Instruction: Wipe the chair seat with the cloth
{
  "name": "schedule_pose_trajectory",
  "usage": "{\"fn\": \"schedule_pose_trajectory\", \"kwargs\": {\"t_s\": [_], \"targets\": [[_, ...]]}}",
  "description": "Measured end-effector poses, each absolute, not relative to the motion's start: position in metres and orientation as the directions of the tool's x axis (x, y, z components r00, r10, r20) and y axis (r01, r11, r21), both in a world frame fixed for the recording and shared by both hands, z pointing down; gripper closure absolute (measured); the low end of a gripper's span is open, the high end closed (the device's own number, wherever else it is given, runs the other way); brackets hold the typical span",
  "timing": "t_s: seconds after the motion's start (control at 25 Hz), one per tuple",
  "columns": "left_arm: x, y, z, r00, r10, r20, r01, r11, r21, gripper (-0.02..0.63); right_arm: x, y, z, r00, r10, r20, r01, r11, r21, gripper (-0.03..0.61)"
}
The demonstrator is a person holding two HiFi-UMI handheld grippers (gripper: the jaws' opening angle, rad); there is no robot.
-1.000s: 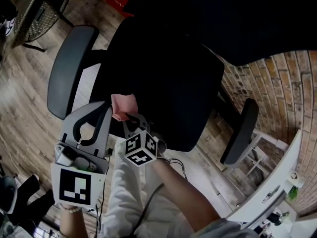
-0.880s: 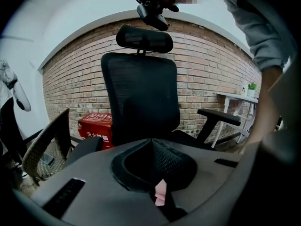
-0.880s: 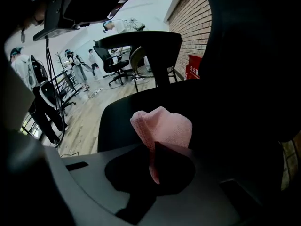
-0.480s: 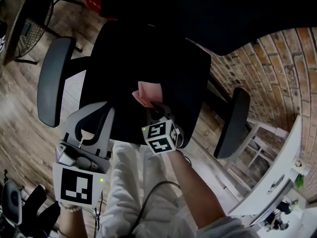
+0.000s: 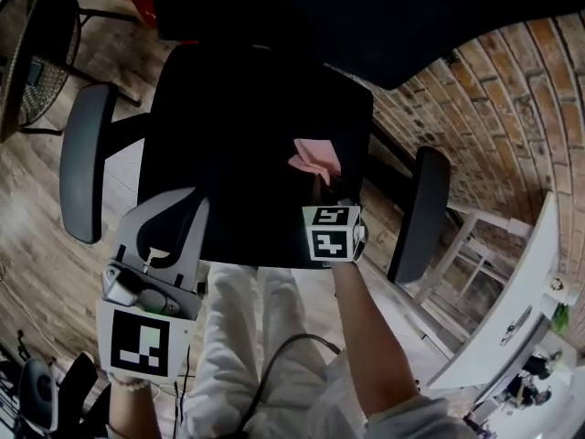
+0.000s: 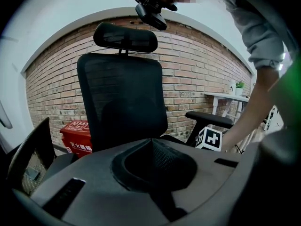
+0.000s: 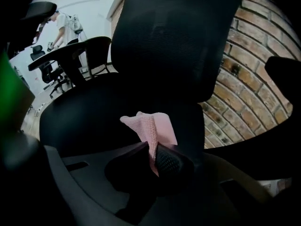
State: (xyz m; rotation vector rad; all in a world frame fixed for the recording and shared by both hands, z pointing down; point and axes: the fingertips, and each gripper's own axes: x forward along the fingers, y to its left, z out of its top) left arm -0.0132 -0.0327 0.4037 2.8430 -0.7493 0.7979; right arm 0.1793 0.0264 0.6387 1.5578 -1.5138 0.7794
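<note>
Brick wall [image 5: 512,108] behind one chair seat [image 5: 238,154] — one cloth [image 5: 315,156] in right tongs [image 7: 151,149].

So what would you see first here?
The pink cloth, bright against the big black chair seat, pinched in the right gripper toward the seat's right side. Behind the chair rises a red brick wall, and the left gripper hangs shut and empty by the seat's front.

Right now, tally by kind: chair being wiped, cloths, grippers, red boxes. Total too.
office chair: 1
pink cloth: 1
grippers: 2 (left gripper shut on nothing, right gripper shut on the pink cloth)
red box: 1
total: 5
</note>
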Motion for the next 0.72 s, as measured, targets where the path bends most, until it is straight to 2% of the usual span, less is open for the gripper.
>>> {"fn": "schedule_pose_trajectory", "kwargs": {"t_s": [0.28,0.72], "targets": [[-0.015,-0.033,0.401,0.733,-0.448,0.513,-0.500,-0.865,-0.042,0.595,0.186,0.030,0.636,0.095,-0.488,0.867,-0.989,0.054,0.139,0.523],[-0.035,-0.030,0.402,0.712,-0.475,0.518,-0.535,-0.844,-0.038,0.595,0.104,0.073,0.645,-0.052,-0.434,0.899,-0.980,0.195,0.038,0.523]]}}
